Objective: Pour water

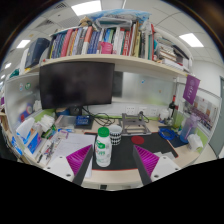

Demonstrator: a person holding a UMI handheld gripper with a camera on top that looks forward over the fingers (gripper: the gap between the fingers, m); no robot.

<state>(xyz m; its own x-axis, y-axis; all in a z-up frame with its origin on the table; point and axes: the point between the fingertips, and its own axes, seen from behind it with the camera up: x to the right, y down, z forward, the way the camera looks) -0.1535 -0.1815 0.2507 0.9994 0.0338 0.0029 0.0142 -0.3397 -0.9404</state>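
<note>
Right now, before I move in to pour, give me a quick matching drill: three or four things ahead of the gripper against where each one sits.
Things:
1. bottle
2. cup
3. monitor
4. books

Places:
A. on the shelf above the monitor
B. just ahead of the fingers, green cap up
C. right behind the bottle
D. at the back of the desk, under the shelf

Pairs: 1-B, 2-C, 3-D, 4-A

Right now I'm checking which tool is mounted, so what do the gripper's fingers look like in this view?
The gripper shows as two pale, whitish fingers that widen toward the camera and narrow to blunt tips. Each carries a magenta pad on its inner face. No cables, markings, hand or sleeve are visible.
</note>
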